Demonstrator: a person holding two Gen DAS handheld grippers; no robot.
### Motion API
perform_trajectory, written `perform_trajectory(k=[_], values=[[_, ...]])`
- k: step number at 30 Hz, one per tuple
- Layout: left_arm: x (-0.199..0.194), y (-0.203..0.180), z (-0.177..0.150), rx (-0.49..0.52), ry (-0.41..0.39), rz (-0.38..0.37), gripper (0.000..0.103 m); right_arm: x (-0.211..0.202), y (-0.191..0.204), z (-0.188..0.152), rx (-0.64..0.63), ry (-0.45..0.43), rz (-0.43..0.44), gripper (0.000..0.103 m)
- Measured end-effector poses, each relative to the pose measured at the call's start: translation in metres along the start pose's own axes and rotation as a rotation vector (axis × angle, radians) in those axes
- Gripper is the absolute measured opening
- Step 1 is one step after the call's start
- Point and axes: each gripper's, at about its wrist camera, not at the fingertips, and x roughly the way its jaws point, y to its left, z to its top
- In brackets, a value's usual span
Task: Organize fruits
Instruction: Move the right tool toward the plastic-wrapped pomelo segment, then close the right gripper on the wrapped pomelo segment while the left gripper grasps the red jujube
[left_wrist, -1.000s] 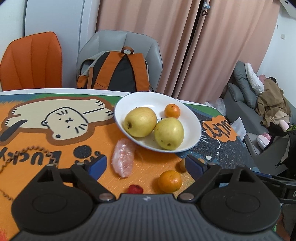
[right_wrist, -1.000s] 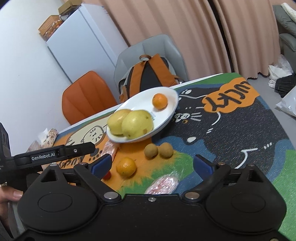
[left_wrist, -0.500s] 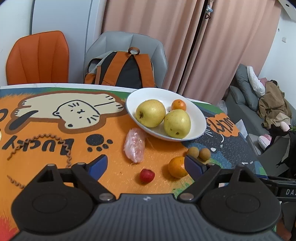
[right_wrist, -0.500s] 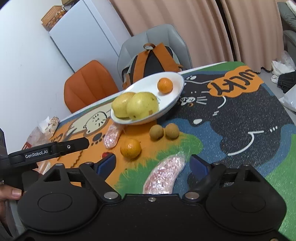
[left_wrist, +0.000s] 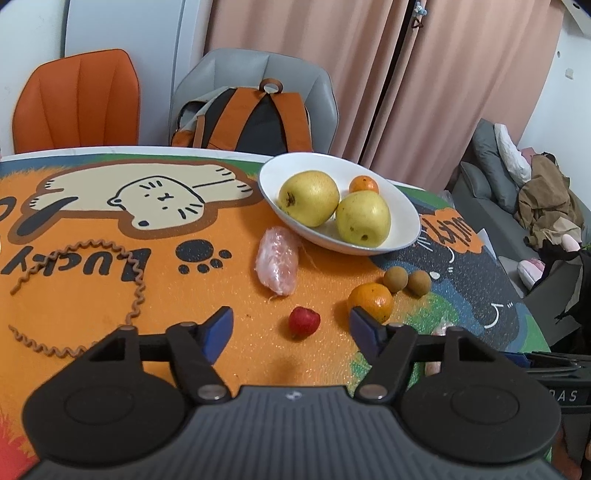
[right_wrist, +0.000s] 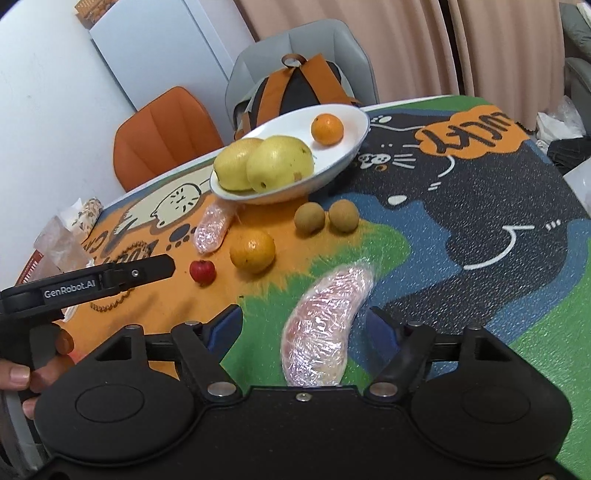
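A white bowl (left_wrist: 408, 225) (right_wrist: 354, 142) holds two yellow pears (left_wrist: 364, 218) (right_wrist: 279, 162) and a small orange (left_wrist: 364, 183) (right_wrist: 327, 128). On the mat lie a loose orange (left_wrist: 370, 301) (right_wrist: 253, 250), a small red fruit (left_wrist: 303, 321) (right_wrist: 202, 271), two brown longans (left_wrist: 406, 281) (right_wrist: 327, 218), a wrapped pink pomelo segment (left_wrist: 277, 260) (right_wrist: 212, 232) and a larger wrapped segment (right_wrist: 325, 325). My left gripper (left_wrist: 291, 325) is open, with the red fruit between its fingertips. My right gripper (right_wrist: 304, 326) is open around the larger wrapped segment.
A coiled brown cord (left_wrist: 133, 280) lies at the left of the cartoon mat (left_wrist: 110, 236). An orange chair (left_wrist: 75, 101) and a grey chair with a backpack (left_wrist: 255, 118) stand behind the table. Snack bags (right_wrist: 62, 236) lie at the table's left edge.
Both grippers have pulled back and lowered toward the near fruits. The red fruit now lies between the left fingertips, and the large wrapped segment between the right fingertips.
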Motion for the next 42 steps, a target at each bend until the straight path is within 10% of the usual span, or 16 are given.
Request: perform_trajectory(k=[15, 22, 27, 42], values=[[0.027, -0.002, -0.007, -0.001, 0.046, -0.002, 0.056, 0.014, -0.003, 0.001, -0.013, 0.013, -0.010, 0.039], [0.040, -0.005, -0.005, 0.008, 0.051, 0.003, 0.047, 0.014, -0.006, 0.004, -0.006, 0.019, 0.006, 0.037], [0.046, -0.006, -0.004, 0.009, 0.055, -0.007, 0.022, 0.013, -0.002, 0.005, -0.025, 0.029, -0.013, 0.047], [0.025, 0.000, -0.001, 0.006, 0.018, -0.036, 0.021, 0.019, 0.015, 0.002, -0.115, 0.013, -0.050, 0.038]])
